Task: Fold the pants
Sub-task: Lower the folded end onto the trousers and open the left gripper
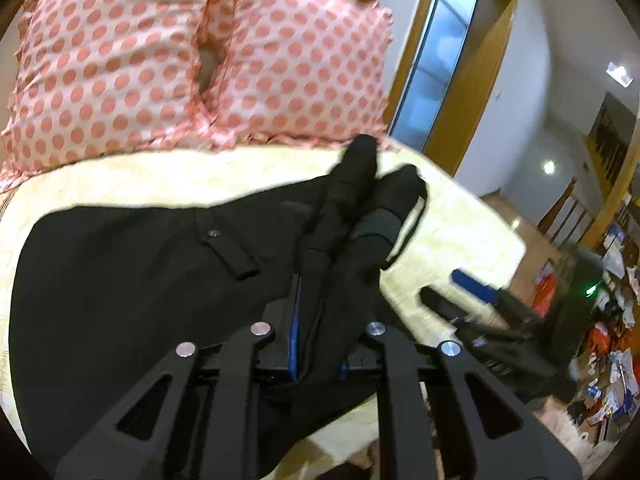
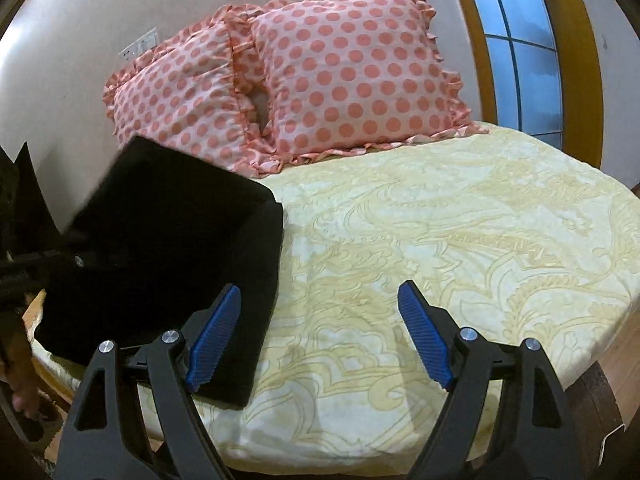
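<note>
Black pants (image 1: 120,280) lie on the yellow patterned bedsheet (image 1: 460,232), a buttoned pocket flap facing up. My left gripper (image 1: 320,300) is shut on a bunched edge of the pants. That fabric (image 1: 356,184) sticks up past the fingers and hides the tips. In the right wrist view the pants (image 2: 160,260) form a dark folded slab at the bed's left side. My right gripper (image 2: 320,332) stands open over bare sheet with nothing between its blue pads (image 2: 216,336). Its left finger overlaps the pants' edge in the picture. It also shows blurred in the left wrist view as the right gripper (image 1: 460,296).
Two pink polka-dot pillows (image 2: 352,80) lean against the wall at the head of the bed. The yellow sheet (image 2: 460,240) spreads to the right of the pants. A window (image 2: 520,40) in a wooden frame is behind. A cluttered floor (image 1: 608,352) lies beyond the bed. A person's hand (image 2: 22,396) shows low left.
</note>
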The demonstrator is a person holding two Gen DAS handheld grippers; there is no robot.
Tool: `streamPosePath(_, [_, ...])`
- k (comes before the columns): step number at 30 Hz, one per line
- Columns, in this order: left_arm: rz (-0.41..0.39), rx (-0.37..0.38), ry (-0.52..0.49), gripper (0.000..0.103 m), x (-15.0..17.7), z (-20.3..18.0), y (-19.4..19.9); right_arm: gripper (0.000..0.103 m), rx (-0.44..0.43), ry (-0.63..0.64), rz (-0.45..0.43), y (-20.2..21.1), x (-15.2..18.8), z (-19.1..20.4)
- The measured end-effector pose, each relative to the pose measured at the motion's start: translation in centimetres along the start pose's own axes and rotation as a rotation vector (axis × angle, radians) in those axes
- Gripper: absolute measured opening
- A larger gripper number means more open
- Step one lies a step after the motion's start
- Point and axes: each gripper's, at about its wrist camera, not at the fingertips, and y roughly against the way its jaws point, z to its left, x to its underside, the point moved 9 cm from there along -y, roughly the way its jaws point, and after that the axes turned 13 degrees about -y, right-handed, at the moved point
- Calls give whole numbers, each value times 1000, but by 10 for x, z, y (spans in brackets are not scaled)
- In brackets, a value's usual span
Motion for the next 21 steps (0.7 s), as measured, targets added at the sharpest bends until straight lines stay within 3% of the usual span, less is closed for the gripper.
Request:
streamPosePath(2, [20, -12, -52, 14, 6, -16, -11, 83, 11, 1, -4, 1, -1, -2])
streamPosePath(5, [119, -16, -79, 17, 42, -26, -34, 83, 29, -3, -9, 3, -1, -7])
streamPosePath(9, [86, -45, -155, 25, 47, -36, -31, 83, 53, -7, -36, 10, -9, -13])
streamPosePath(17, [68, 115, -135, 30, 56, -35, -5, 83, 58, -10, -113, 25, -35, -9])
streamPosePath(19, [76, 201, -89, 54, 62, -33, 11, 83, 42, 5, -133, 28, -43, 0])
streamPosePath(20, [64, 222, -54, 70, 63, -28, 23, 83, 20, 21, -149, 31, -47, 10])
streamPosePath(21, [48, 213, -36, 77, 62, -22, 31, 83, -4, 37, -160, 34, -50, 20])
